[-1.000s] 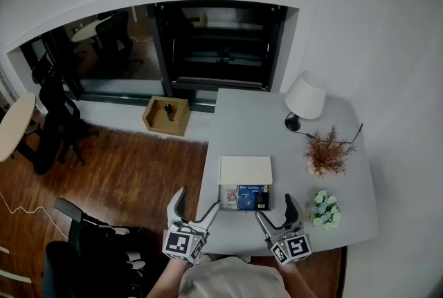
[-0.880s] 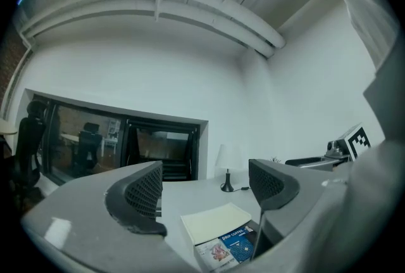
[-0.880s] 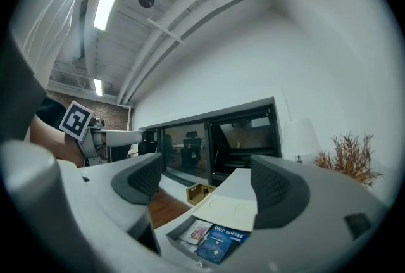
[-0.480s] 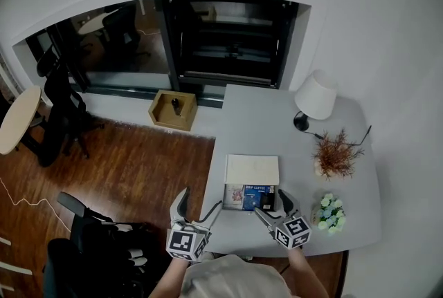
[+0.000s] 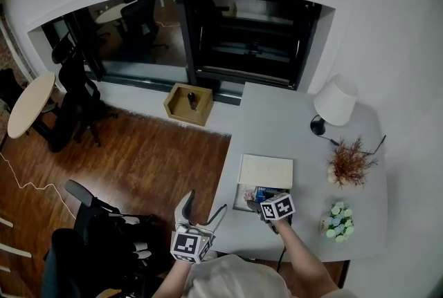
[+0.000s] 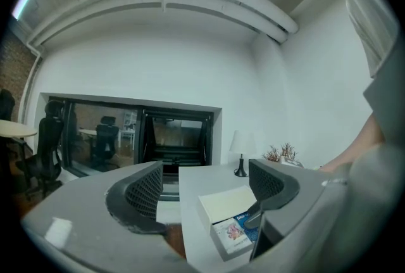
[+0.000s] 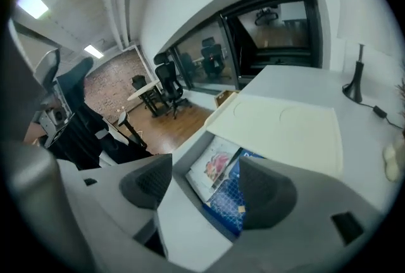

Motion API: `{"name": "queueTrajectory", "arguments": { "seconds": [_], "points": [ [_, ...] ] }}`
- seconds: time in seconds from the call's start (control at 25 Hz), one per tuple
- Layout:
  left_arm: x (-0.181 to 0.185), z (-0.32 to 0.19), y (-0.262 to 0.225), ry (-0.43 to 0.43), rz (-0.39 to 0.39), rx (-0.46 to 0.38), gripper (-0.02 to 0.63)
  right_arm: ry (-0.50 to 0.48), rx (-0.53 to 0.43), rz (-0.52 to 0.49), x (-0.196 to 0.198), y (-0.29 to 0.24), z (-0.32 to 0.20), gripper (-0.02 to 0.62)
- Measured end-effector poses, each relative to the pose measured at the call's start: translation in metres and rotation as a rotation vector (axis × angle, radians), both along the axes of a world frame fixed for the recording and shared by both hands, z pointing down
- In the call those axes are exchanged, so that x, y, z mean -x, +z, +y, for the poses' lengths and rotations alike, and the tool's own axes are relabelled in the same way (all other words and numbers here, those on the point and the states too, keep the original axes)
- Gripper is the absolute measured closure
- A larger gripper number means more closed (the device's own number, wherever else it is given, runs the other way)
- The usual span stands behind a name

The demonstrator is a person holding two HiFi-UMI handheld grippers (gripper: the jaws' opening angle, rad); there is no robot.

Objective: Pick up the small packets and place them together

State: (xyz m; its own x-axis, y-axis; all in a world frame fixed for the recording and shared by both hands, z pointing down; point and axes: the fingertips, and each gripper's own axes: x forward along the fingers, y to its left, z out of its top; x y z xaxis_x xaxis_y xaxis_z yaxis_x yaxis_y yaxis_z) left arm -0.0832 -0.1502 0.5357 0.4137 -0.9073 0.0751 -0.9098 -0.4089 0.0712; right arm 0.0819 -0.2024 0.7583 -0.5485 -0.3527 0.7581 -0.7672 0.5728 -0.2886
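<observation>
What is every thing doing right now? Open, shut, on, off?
left claw, open, empty.
right claw, over the box, jaws apart but closing, nothing pinched yet.
box, open.
lid, lying flat next to the box.
packets, lying inside the box.
lamp, looks switched off.

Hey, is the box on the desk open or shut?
Open. The box has its cream lid swung back, leaving the packets inside exposed.
</observation>
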Motion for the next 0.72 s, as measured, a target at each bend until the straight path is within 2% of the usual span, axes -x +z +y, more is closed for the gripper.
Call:
{"name": "queueTrajectory", "arguments": {
  "seconds": [0.2,0.44,0.52,0.64,0.68,0.72],
  "points": [
    [0.018,0.004,0.000,-0.043,0.002,0.012,0.193,-0.027,0.143,0.068,0.010,0.034,-0.004,0.268],
    [0.033,0.007,0.004,-0.084,0.009,0.020,0.193,-0.006,0.210,0.143,0.014,0.061,-0.013,0.270],
    [0.037,0.007,0.004,-0.090,0.008,0.019,0.193,0.014,0.196,0.173,0.012,0.064,-0.019,0.373],
    [0.039,0.008,0.004,-0.097,0.007,0.019,0.193,0.036,0.172,0.219,0.007,0.069,-0.024,0.401],
    [0.040,0.007,0.004,-0.097,0.008,0.019,0.195,0.031,0.157,0.240,0.004,0.070,-0.025,0.450],
    [0.040,0.007,0.004,-0.097,0.010,0.019,0.198,0.023,0.142,0.256,0.003,0.070,-0.025,0.457]
  ]
}}
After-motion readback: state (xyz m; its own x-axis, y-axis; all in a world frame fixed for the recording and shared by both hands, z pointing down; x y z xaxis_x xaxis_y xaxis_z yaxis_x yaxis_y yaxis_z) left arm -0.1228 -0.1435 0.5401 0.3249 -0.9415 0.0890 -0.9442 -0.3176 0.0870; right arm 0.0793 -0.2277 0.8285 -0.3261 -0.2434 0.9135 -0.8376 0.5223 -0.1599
